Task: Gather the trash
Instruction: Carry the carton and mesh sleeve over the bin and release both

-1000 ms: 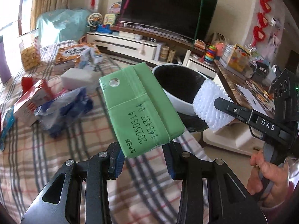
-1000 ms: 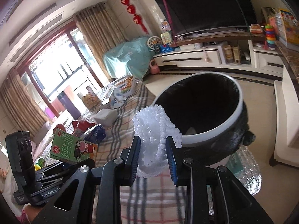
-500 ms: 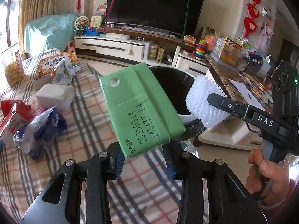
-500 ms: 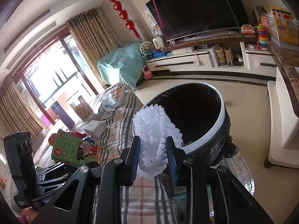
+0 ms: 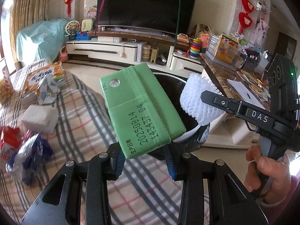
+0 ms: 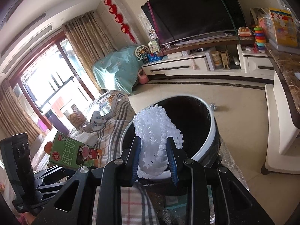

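- Left wrist view: the left gripper (image 5: 144, 161) is clamped on the lower end of a green milk carton (image 5: 140, 108), which stands tilted up and away over the checked cloth (image 5: 78, 123), in front of the bin (image 5: 189, 133).
- The carton looks light, probably empty, with stiff flat faces; a pinch across its narrow sides near one end, as here, should hold, though squeezing harder could crush it.
- To the right a hand (image 5: 266, 170) holds the right gripper (image 5: 204, 103), level with the bin's rim, carrying a white foam net (image 5: 198, 101).
- More rubbish lies on the cloth: a blue wrapper (image 5: 31, 157) and a white block (image 5: 39, 118).
- Right wrist view: the right gripper (image 6: 154, 159) is closed on the foam net (image 6: 155, 138), pointing down toward the bin's (image 6: 206, 142) dark mouth, the net over the near rim.
- The net is soft, springy and very light; it squashes between the pads, so it should drop freely.
- The left gripper's body shows at lower left with the carton (image 6: 75, 153) above the cloth (image 6: 110, 129), short of the bin.
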A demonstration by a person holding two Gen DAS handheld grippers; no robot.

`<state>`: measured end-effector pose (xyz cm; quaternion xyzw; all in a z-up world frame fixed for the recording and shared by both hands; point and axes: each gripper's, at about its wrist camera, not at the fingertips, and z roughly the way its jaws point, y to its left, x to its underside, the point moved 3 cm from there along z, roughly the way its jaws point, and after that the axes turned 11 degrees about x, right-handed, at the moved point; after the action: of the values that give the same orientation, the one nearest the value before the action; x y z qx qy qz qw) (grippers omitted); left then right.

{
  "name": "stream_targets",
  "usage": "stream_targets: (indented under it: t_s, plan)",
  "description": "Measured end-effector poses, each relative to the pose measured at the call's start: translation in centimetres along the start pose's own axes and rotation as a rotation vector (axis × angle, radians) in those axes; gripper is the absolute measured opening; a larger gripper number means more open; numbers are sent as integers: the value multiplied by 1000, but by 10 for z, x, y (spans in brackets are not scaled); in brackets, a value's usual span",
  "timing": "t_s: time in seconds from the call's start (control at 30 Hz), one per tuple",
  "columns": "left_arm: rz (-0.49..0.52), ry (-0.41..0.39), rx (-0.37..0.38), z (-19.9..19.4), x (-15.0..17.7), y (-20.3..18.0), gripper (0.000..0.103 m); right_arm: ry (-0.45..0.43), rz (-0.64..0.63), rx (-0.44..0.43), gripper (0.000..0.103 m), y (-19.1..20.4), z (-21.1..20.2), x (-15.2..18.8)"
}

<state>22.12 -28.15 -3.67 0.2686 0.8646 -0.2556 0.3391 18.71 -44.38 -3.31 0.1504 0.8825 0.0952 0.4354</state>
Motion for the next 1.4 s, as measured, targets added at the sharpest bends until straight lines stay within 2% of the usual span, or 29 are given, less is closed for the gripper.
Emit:
stream_targets:
  t_s: [0.73, 1.13, 1.17, 1.2, 1.23, 1.3, 1.33, 1.4]
  plan:
    - [14, 58, 9, 51, -31, -2, 35, 36, 23, 18, 28, -20, 30, -26]
    - [-15, 93, 19, 67, -35, 2, 36, 62, 29, 14, 32, -21, 42, -29]
    - [-18, 95, 19, 67, -35, 3, 36, 64, 29, 18, 36, -22, 43, -30]
    - [-19, 101, 18, 69, -35, 2, 42, 68, 30, 23, 40, -22, 44, -30]
    - [-20, 102, 14, 69, -35, 2, 45, 73, 35, 24, 48, -24, 46, -31]
    - [-23, 95, 2, 67, -36, 4, 62, 75, 42, 28, 57, -27, 47, -33]
    - [-25, 86, 2, 65, -35, 4, 63, 72, 45, 31, 62, -27, 46, -33]
    - [-32, 79, 7, 61, -33, 5, 69, 65, 47, 34, 66, -28, 44, -34]
